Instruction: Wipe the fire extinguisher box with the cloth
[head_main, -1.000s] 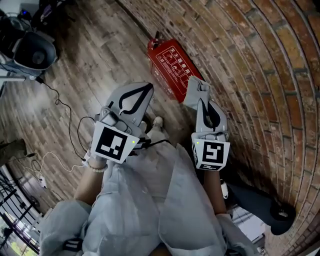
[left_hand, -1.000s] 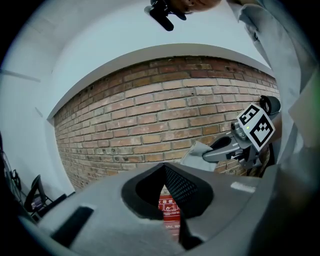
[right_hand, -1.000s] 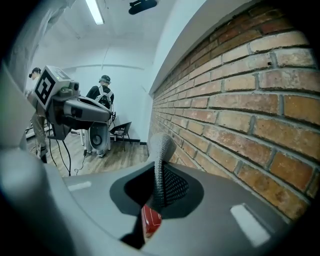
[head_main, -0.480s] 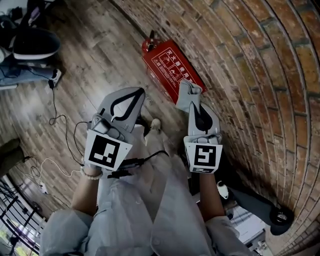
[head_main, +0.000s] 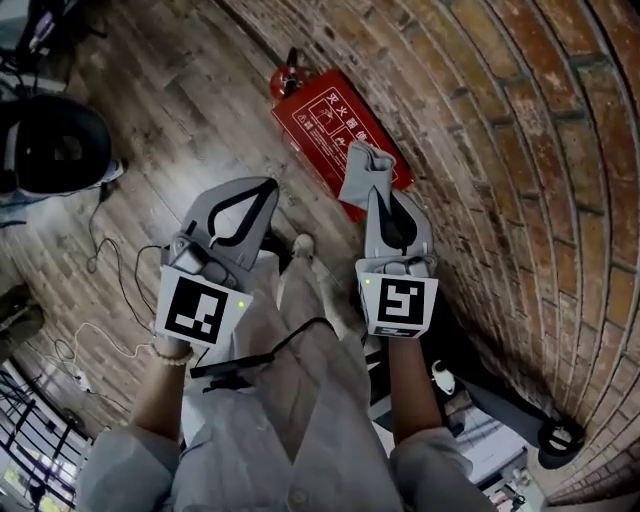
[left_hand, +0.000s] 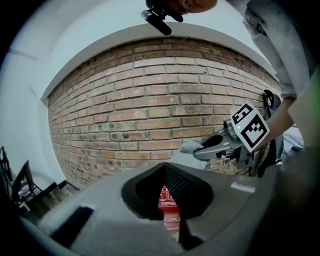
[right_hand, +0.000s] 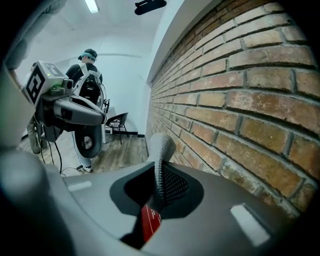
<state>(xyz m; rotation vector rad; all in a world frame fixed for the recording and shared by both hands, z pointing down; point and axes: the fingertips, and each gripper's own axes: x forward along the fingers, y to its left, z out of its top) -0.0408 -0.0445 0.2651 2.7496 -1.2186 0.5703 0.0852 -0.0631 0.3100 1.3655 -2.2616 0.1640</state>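
1. Right now you hold both grippers out ahead of your body, side by side, both angled down and forward toward the foot of the brick wall (head_main: 500, 130).
2. Your left gripper (head_main: 264, 188) hangs over the wooden floor (head_main: 190, 110). Its jaws are drawn together with only a thin slit between them, and nothing is held.
3. Your right gripper (head_main: 380, 200) is the one nearer the wall. Its jaws are clamped on the cloth (head_main: 362, 175), which sticks out past the tips as a bunched grey fold.
4. The fire extinguisher box (head_main: 325, 120) is red and lies flat on the floor along the base of the wall, ahead of both grippers.
5. In the head view the cloth overlaps the box's near end. You can't tell whether they touch.
6. A fire extinguisher (head_main: 285, 78) sits just beside the box's far end.
7. Counts: two grippers, one cloth, one box, one extinguisher.
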